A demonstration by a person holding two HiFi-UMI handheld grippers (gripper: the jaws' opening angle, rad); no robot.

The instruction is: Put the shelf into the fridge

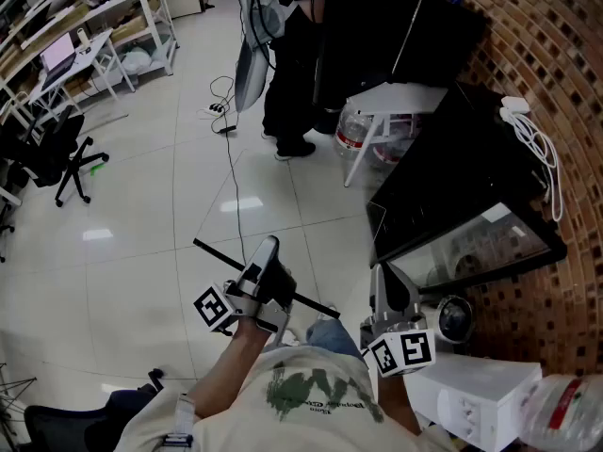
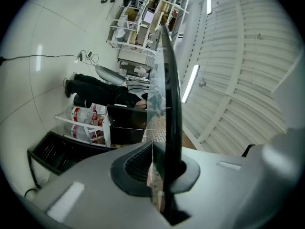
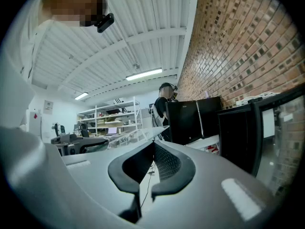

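Observation:
The shelf (image 1: 283, 295) is a clear glass pane with a black strip along its near edge, and it is held up over the tiled floor. My left gripper (image 1: 267, 252) is shut on that black strip. In the left gripper view the shelf (image 2: 171, 80) stands edge-on and runs up from between the left gripper's (image 2: 159, 149) pads. The black fridge (image 1: 452, 196) sits low at the right against the brick wall, its glass-fronted door (image 1: 480, 238) swung open. My right gripper (image 1: 384, 276) hovers just right of the shelf, near the door. Its tips (image 3: 153, 143) meet with nothing between them, and the fridge (image 3: 243, 132) is to its right.
A person in black (image 1: 292, 73) stands farther off beside a black cabinet (image 1: 396, 26). A white stand (image 1: 396, 102) holds water bottles underneath. A cable (image 1: 231, 158) trails across the floor. A white box (image 1: 471, 398) is by my right side, and an office chair (image 1: 57, 153) stands at the left.

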